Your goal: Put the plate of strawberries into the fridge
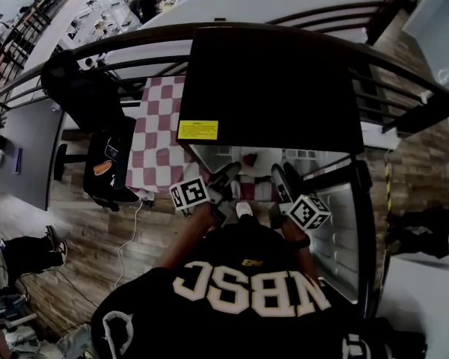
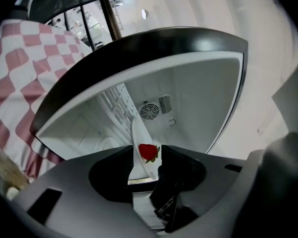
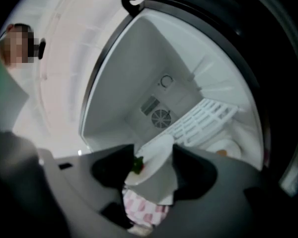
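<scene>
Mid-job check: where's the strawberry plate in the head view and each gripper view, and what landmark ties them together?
Head view: plate, small white patch between the left gripper and right gripper, at the fridge opening.
Left gripper view: plate lower centre, edge-on between the jaws, strawberry on it.
Right gripper view: plate lower centre, tilted between the jaws.
Landmark: round fan vent on the fridge's back wall, in both gripper views; not in the head view.

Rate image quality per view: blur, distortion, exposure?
Head view: strong fisheye bends the railing, fridge top nearly black. Left gripper view: strawberry crisp, fridge interior bright, corners vignetted. Right gripper view: soft throughout, plate smeared, corners dark.
</scene>
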A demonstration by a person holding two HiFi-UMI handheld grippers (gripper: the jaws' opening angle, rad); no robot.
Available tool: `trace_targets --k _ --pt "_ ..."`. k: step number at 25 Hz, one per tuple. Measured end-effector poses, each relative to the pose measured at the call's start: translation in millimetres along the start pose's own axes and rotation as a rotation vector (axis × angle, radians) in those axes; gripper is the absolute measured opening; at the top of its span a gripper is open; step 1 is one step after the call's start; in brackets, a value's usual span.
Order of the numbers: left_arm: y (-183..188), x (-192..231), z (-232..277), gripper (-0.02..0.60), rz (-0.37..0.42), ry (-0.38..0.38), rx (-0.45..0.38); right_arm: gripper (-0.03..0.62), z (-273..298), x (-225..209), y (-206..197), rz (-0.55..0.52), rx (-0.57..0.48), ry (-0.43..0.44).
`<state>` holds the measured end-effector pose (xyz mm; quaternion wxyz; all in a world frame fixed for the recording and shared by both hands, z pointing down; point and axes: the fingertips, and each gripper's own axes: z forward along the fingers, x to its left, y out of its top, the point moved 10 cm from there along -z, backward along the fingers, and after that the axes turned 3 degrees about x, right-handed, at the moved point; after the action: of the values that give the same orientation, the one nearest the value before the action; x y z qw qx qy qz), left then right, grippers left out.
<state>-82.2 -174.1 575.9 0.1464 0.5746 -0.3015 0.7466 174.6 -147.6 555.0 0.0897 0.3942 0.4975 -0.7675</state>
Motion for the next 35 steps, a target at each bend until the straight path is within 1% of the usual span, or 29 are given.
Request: trace_targets --k 3,6,9,12,15,17,18,20,22,24,29,35 --pt "-3 -7 -6 0.173 0.182 0.088 0.048 0.235 -7 7 -4 -0.135 0.029 -0.056" --pt "-5 -14 -11 0.173 0.409 0.176 0.090 0.235 -11 11 -9 -0.222 0.055 -0.090" --pt "-11 -22 -13 0.173 0.617 0.224 0.117 0.233 -14 15 -14 -0.315 0.082 -0.128" --pt "-18 -28 -13 0.172 0.770 0.232 0.121 0.233 -16 22 -18 -0.420 0.112 -0.153" --pt "-25 -27 -13 0.163 0.877 0.240 0.146 0.229 -16 25 -24 -0.474 0.148 -0.148" --pt "-29 -25 -13 0.144 0.918 0.251 0.171 0.204 -14 26 -28 -0.502 0.178 -0.148" --pt "-30 -24 -12 0.130 0.926 0.253 0.176 0.180 -13 26 -30 -0.513 0.188 -0.151" --pt "-32 -21 -10 0.111 0.929 0.254 0.180 0.139 -11 27 -34 -0.520 0.201 -0.154" --pt "-31 -18 -8 0.094 0.929 0.260 0.187 0.121 -9 27 -36 -0.508 0.202 -0.157" --pt "-29 -19 -6 0.059 0.930 0.260 0.193 0.063 -8 27 -35 -0.492 0.192 -0.158" --pt "-27 -20 -1 0.032 0.933 0.242 0.208 0.054 -4 27 -31 -0.516 0.211 -0.155" --pt "-21 -20 9 0.023 0.925 0.239 0.188 0.048 5 22 -26 -0.513 0.214 -0.144"
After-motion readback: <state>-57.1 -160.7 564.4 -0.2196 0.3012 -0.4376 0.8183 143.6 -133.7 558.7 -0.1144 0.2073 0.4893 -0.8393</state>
